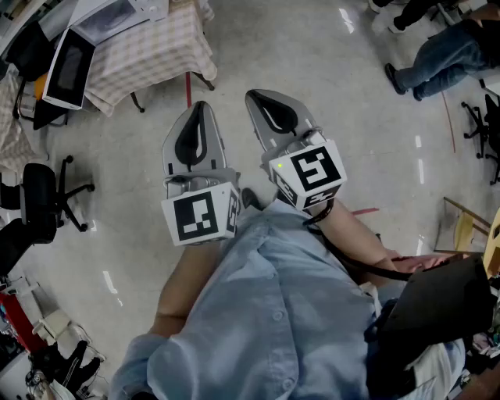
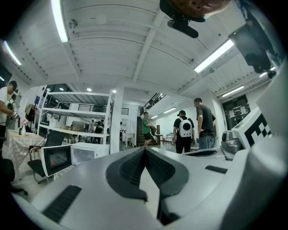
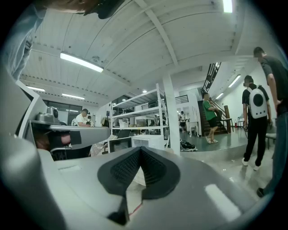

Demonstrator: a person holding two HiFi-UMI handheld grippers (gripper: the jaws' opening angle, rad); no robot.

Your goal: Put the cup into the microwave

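No cup shows in any view. A black-door microwave (image 1: 69,69) and a white one (image 1: 117,16) stand on a table with a checked cloth (image 1: 156,55) at the far left. My left gripper (image 1: 201,105) and right gripper (image 1: 254,95) are held side by side over the floor in front of my body, pointing level towards that table and well short of it. Each is shut with nothing between its pads. The left gripper view looks over the closed left gripper (image 2: 145,149) at the black-door microwave (image 2: 56,158), and the right gripper view over the closed right gripper (image 3: 141,148) at the same microwave (image 3: 119,144).
A black office chair (image 1: 43,199) stands at the left and a wooden chair (image 1: 469,226) at the right. A seated person (image 1: 445,51) is at the far right. Standing people (image 2: 184,132), a white pillar (image 2: 116,121) and shelving (image 2: 76,112) lie ahead.
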